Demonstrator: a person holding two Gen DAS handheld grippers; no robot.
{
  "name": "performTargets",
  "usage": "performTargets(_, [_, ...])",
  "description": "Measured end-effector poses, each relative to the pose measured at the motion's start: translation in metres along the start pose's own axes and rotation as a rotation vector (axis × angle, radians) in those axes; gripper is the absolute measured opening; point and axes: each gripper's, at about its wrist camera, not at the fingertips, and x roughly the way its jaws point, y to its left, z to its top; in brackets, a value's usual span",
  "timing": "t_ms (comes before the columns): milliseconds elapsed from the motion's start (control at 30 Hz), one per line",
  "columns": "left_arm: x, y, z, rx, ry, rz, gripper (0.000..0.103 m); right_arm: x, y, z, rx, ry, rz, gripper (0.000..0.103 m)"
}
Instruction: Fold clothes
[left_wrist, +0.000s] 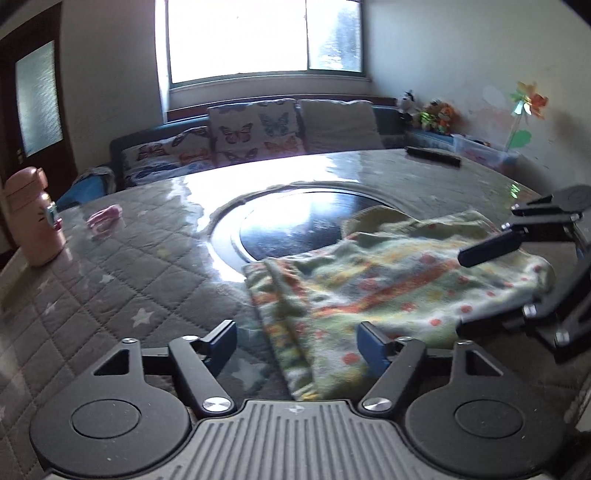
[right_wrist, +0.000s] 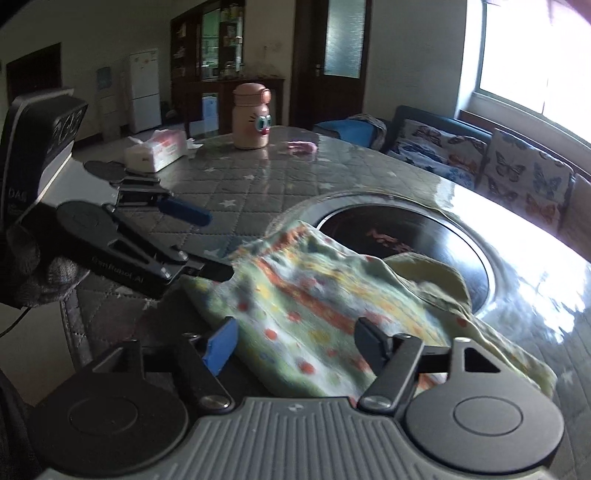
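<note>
At the far left of your left wrist view, a pink bottle is standing near the edge of the table, whose grey quilted cover with pale stars is lying under a glossy sheet. A little further right, a small pink item is lying on that cover, too blurred to name. Your left gripper is hovering low over the table with its jaws spread wide; its left fingertip is standing over bare cover while its right fingertip is sitting against the near edge of the patterned cloth, and nothing is being gripped. That cloth, a fleecy green piece with orange and yellow dots and stripes, is lying rumpled on the table, its far side spilling over the rim of the dark round inset at the table's middle. Your right gripper is coming in from the right edge, its jaws wide apart, with the upper finger above the cloth and the lower one at the cloth's right end.

In your right wrist view, the tissue pack is sitting left of the bottle. The right gripper's own fingers are straddling the cloth's near part, apart and not pinching.
</note>
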Motion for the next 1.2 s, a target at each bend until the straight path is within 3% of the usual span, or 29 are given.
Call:
performTargets(133, [-0.002, 0.022, 0.004, -0.094, 0.000, 0.036, 0.099, 0.014, 0.012, 0.008, -0.055, 0.008, 0.037, 0.076])
performTargets(333, [0.005, 0.048, 0.006, -0.277, 0.050, 0.022, 0.097, 0.029, 0.041, 0.018, -0.186, 0.012, 0.098, 0.074])
performTargets(600, [0.012, 0.050, 0.011, -0.371, 0.076, -0.069, 0.089, 0.059, 0.074, 0.019, -0.333, 0.065, 0.096, 0.048])
performTargets(767, [0.017, 0.048, 0.014, -0.415, 0.099, -0.111, 0.089, 0.055, 0.067, 0.023, -0.272, 0.040, 0.095, 0.020])
performTargets(833, [0.019, 0.050, 0.015, -0.457, 0.114, -0.136, 0.088, 0.050, 0.064, 0.025, -0.240, 0.022, 0.103, 0.016])
performTargets(967, [0.026, 0.053, 0.017, -0.548, 0.150, -0.188, 0.083, 0.038, 0.058, 0.026, -0.196, -0.019, 0.106, 0.011])
performTargets(1200, [0.046, 0.054, 0.018, -0.685, 0.219, -0.271, 0.059, 0.018, 0.050, 0.027, -0.142, -0.069, 0.108, 0.003])
